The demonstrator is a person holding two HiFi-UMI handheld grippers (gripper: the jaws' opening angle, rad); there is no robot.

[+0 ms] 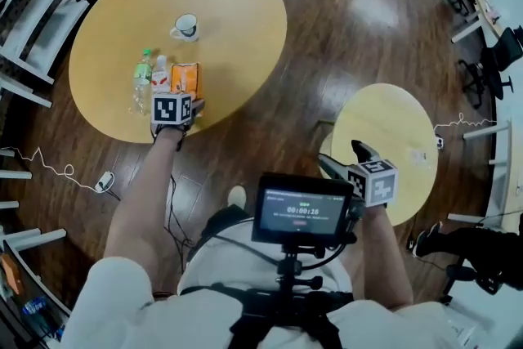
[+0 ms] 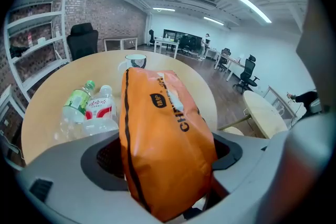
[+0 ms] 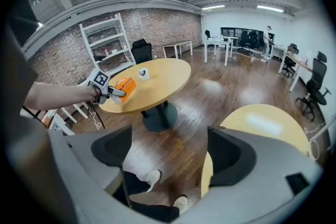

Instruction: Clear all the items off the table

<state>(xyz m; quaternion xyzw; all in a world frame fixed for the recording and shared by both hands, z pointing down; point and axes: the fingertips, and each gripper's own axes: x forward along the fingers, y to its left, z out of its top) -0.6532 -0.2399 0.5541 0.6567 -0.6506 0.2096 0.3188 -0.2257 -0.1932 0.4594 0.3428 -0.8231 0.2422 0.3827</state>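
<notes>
Head view: a large round table stands on a dark wooden floor. On it, near the person's edge, a green-capped bottle, a red-labelled bottle and an orange snack bag lie side by side, touching or nearly so. A white mug stands apart from them, nearer the middle of the table. The left gripper reaches over the table edge to the near end of the orange snack bag. The right gripper is held low beside the person, over the edge of a small round table, well apart from everything on the large round table.

Left gripper view: the orange snack bag fills the space between the jaws. Its sides press against both pads, so the left gripper is clamped on the bag's near end, with the jaws set wide by its bulk. The two bottles lie just left of the bag, and the white mug stands behind it, farther across the table.

Right gripper view: the jaws stand wide apart with nothing between them; only the floor and the person's shoes show beyond. The small round table lies just to the right. Far off, the large round table carries the bag at the left gripper's tips and the white mug behind it, with white shelving against a brick wall beyond.
</notes>
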